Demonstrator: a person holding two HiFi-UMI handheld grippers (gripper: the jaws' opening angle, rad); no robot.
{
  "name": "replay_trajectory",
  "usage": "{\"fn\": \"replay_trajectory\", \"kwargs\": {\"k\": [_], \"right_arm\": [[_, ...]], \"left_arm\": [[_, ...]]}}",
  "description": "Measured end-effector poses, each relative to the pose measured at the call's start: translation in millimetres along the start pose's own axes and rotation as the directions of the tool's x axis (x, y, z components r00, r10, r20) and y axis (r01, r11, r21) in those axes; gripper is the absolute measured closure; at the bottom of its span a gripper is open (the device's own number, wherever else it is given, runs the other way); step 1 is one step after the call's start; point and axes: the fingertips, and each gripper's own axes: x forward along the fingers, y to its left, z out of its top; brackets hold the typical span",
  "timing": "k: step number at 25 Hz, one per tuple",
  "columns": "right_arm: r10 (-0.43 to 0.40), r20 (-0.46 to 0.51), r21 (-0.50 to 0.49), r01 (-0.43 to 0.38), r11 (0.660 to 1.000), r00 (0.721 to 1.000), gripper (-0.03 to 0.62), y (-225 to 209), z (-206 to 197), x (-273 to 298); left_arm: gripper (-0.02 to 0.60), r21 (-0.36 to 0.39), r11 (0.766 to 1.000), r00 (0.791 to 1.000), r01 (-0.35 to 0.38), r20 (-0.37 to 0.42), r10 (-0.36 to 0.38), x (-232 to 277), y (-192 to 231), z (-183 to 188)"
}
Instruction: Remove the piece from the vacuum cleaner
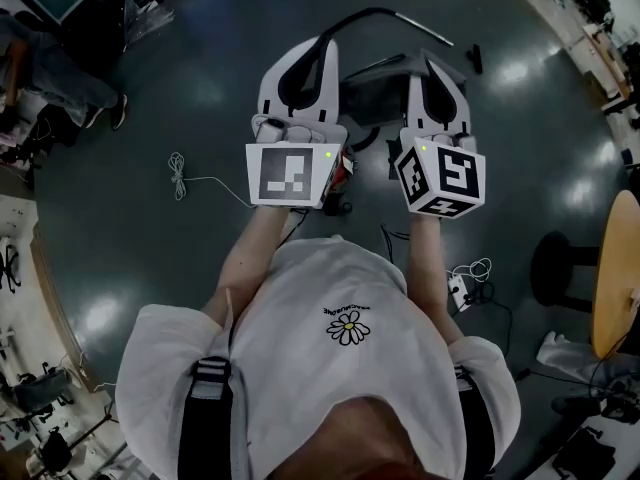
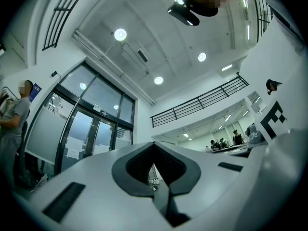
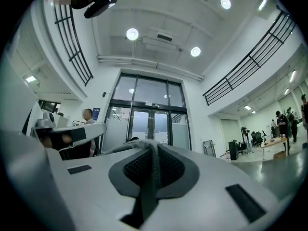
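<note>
The vacuum cleaner (image 1: 375, 98) lies on the dark floor below my hands, mostly hidden behind both grippers. Its dark grey body shows between them, and a black hose with a silver wand (image 1: 420, 28) curves away beyond. A small dark piece (image 1: 476, 58) lies on the floor beside the wand's end. My left gripper (image 1: 328, 48) (image 2: 155, 165) is raised over the vacuum, its jaws together with nothing in them. My right gripper (image 1: 430, 63) (image 3: 154, 150) is held up beside it, jaws also pressed together and empty. Both gripper views look up at the ceiling and glass doors, not at the vacuum.
A white cable (image 1: 178, 176) lies on the floor at the left. A power strip with cords (image 1: 462, 286), a black stool (image 1: 563, 268) and a round wooden table (image 1: 612, 278) stand at the right. A person sits at the upper left (image 1: 60, 78); others stand farther off (image 3: 87, 117).
</note>
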Motion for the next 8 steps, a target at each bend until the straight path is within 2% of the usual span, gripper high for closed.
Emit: {"fn": "replay_trajectory", "kwargs": {"k": [8], "right_arm": [[0.003, -0.008, -0.002, -0.003, 1.000, 1.000, 0.569, -3.5, -1.5, 1.0]], "left_arm": [[0.577, -0.009, 1.000, 1.000, 0.008, -0.023, -0.008, 1.2, -3.3, -7.5]]}}
